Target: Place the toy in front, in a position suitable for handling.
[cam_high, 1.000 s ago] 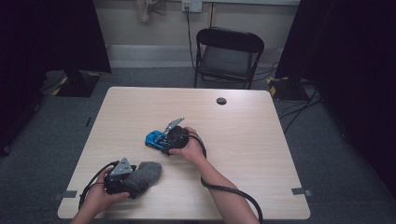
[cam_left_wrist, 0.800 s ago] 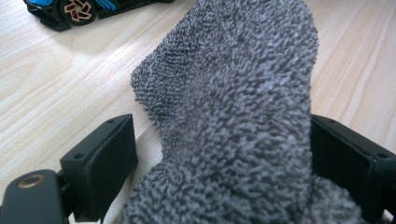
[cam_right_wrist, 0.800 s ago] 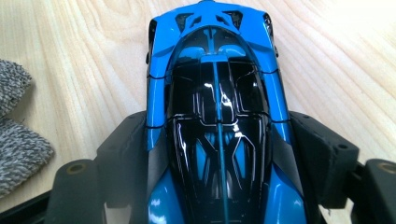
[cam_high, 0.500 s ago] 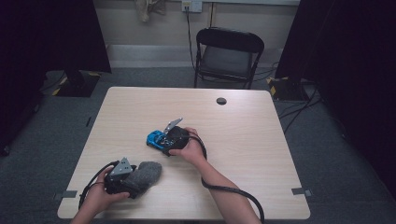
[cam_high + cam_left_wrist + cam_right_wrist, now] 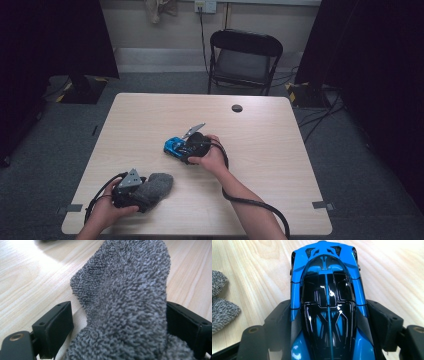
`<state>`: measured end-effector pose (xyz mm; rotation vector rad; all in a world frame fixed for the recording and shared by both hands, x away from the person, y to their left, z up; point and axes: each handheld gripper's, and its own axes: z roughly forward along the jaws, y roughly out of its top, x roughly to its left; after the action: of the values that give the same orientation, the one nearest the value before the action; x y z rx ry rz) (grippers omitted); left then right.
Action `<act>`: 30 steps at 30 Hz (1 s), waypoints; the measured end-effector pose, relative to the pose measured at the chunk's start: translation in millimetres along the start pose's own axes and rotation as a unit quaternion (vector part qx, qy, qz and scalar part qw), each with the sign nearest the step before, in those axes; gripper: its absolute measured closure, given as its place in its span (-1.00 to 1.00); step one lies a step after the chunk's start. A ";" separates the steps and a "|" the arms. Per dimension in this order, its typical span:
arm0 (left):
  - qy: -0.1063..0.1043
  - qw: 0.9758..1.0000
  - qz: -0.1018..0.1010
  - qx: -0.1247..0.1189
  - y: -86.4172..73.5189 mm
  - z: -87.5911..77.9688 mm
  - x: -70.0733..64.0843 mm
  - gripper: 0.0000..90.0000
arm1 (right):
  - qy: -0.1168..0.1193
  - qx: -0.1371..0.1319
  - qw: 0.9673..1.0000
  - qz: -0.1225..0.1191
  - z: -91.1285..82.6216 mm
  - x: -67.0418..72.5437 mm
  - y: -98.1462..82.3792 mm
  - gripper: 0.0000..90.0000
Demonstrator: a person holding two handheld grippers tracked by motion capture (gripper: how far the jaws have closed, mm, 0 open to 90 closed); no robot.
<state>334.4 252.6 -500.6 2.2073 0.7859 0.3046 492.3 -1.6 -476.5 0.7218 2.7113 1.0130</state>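
Your left tool [image 5: 142, 192] lies low at the near left, its jaws clamped, forearm coming in from the bottom edge. Your right tool [image 5: 184, 149] reaches to mid-bench, jaws wide but gripping, wrist bent left.

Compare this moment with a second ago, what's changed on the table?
Nothing has visibly moved. The right gripper still clamps the blue toy car by its sides at mid-table, in the same spot. The left gripper stays near the table's front left corner with the grey terry cloth between its jaws. The small black disc near the far edge has not shifted.
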 end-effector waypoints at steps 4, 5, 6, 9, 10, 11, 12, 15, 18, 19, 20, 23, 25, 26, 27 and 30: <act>0.001 1.000 0.003 0.000 0.2 0.1 0.3 -0.77 | 0.003 -0.004 1.000 0.007 -10.9 -4.2 -2.3 -0.42; 0.001 1.000 0.003 0.000 0.2 0.1 0.3 -0.77 | 0.003 -0.004 1.000 0.007 -10.9 -4.2 -2.3 -0.42; 0.001 1.000 0.003 0.000 0.2 0.1 0.3 -0.77 | 0.001 -0.004 1.000 0.009 -13.7 -5.0 -3.0 -0.42; 0.002 1.000 0.003 0.000 0.4 0.2 0.4 -0.77 | 0.000 -0.002 1.000 0.014 -24.8 -9.6 -7.2 -0.42; 0.002 1.000 0.002 0.000 0.4 0.3 0.3 -0.77 | 0.000 -0.004 1.000 0.015 -27.0 -10.6 -8.3 -0.42; 0.002 1.000 0.003 0.000 0.4 0.3 0.4 -0.77 | 0.001 -0.006 1.000 0.017 -31.0 -12.4 -10.1 -0.42; 0.002 1.000 0.003 0.000 0.4 0.3 0.4 -0.77 | 0.001 -0.006 1.000 0.017 -31.0 -12.4 -10.1 -0.42; 0.002 1.000 0.002 0.000 0.4 0.3 0.3 -0.77 | -0.001 -0.006 1.000 0.024 -43.0 -16.9 -18.0 -0.42; 0.002 1.000 0.002 0.000 0.4 0.3 0.3 -0.77 | -0.001 -0.009 0.999 0.031 -51.7 -19.5 -25.9 -0.42; 0.002 1.000 0.002 0.000 0.4 0.3 0.3 -0.77 | -0.001 -0.009 0.999 0.031 -51.7 -19.5 -25.9 -0.42; 0.003 1.000 0.002 0.000 0.5 0.3 0.1 -0.77 | -0.001 -0.007 1.000 0.030 -55.7 -20.6 -30.3 -0.42; 0.003 1.000 0.002 0.000 0.5 0.3 0.1 -0.77 | -0.001 -0.007 0.999 0.032 -62.6 -22.2 -37.8 -0.42; 0.004 1.000 0.001 0.001 0.5 0.3 0.0 -0.77 | 0.001 -0.006 0.999 0.036 -67.2 -22.9 -42.7 -0.42; 0.004 1.000 0.001 0.001 0.5 0.3 0.0 -0.77 | 0.001 -0.006 0.999 0.036 -67.2 -22.9 -42.7 -0.42; 0.004 1.000 0.001 0.001 0.6 0.3 -0.1 -0.77 | 0.001 -0.005 0.999 0.039 -72.6 -23.6 -48.6 -0.42; 0.005 1.000 0.001 0.001 0.6 0.3 -0.2 -0.77 | 0.000 -0.004 0.999 0.040 -77.7 -25.1 -56.0 -0.42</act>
<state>334.7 251.9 -500.4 2.2094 0.7890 0.3162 468.9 -95.3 -454.5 0.8364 2.6978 1.0399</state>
